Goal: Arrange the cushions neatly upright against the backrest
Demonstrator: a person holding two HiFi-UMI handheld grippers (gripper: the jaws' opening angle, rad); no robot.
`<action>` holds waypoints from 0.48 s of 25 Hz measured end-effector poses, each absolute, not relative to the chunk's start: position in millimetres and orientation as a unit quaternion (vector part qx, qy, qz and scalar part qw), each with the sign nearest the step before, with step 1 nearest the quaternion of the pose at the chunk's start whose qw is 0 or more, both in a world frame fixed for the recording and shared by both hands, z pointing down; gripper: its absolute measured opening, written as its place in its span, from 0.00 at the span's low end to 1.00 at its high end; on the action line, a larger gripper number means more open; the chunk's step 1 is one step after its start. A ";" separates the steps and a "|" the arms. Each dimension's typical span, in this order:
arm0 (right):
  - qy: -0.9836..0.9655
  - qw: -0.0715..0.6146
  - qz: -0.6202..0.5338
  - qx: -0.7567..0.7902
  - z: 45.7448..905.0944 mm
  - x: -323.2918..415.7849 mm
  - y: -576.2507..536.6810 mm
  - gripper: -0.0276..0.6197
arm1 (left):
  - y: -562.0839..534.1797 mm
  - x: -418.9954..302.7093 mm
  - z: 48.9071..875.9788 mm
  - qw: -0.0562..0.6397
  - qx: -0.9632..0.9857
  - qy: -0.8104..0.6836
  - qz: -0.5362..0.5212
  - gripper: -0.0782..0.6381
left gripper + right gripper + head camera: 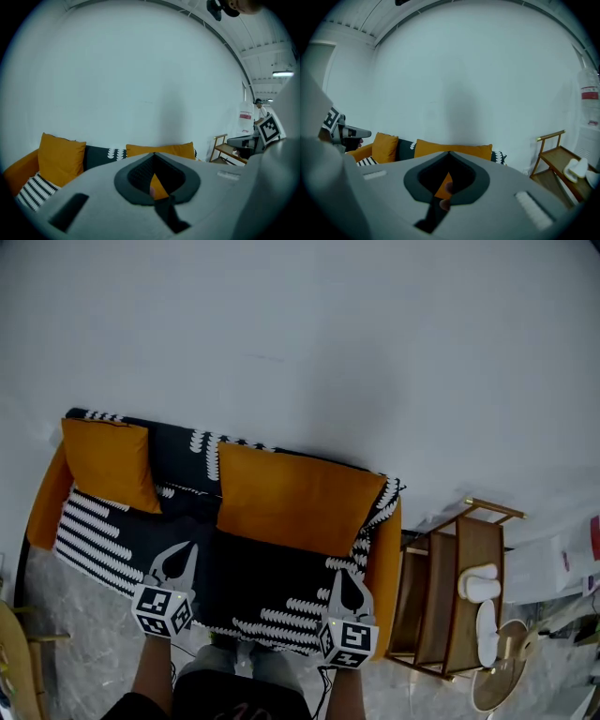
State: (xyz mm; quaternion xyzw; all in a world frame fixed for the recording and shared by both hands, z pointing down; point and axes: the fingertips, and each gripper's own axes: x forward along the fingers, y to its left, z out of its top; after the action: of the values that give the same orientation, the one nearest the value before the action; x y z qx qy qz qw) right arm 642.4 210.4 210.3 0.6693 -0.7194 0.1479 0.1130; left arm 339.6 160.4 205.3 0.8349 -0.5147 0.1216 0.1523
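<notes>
Our left gripper (175,563) and right gripper (349,592) were squeezed shut on nothing, near the front of the sofa (94,531). The small cushion (110,463) and the big cushion (292,499) both leaned on the backrest (178,448). We thought the job looked done. Next we would just check they stood straight.

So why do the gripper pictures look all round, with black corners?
Left gripper view: a fisheye lens curves the ceiling beams and blackens the corners. Right gripper view: the same bulge, so the wall looks domed. Head view: flatter and dim, with the sofa fairly sharp and no glare.
</notes>
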 end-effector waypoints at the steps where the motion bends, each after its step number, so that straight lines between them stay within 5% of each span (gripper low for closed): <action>1: -0.720 0.115 0.144 0.669 206.3 639.0 213.1 0.06 | 161.7 336.7 199.0 0.149 0.836 -0.515 0.117 0.11; 12: -0.711 0.087 0.118 0.687 145.5 621.4 228.3 0.06 | 167.6 314.1 136.0 0.117 0.857 -0.493 0.094 0.11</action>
State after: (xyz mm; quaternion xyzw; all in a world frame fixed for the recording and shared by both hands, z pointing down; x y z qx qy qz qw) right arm 621.4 228.3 145.5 0.6874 -0.7113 0.1184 0.0866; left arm 314.1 167.6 136.0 0.8570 -0.4930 0.0944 0.1165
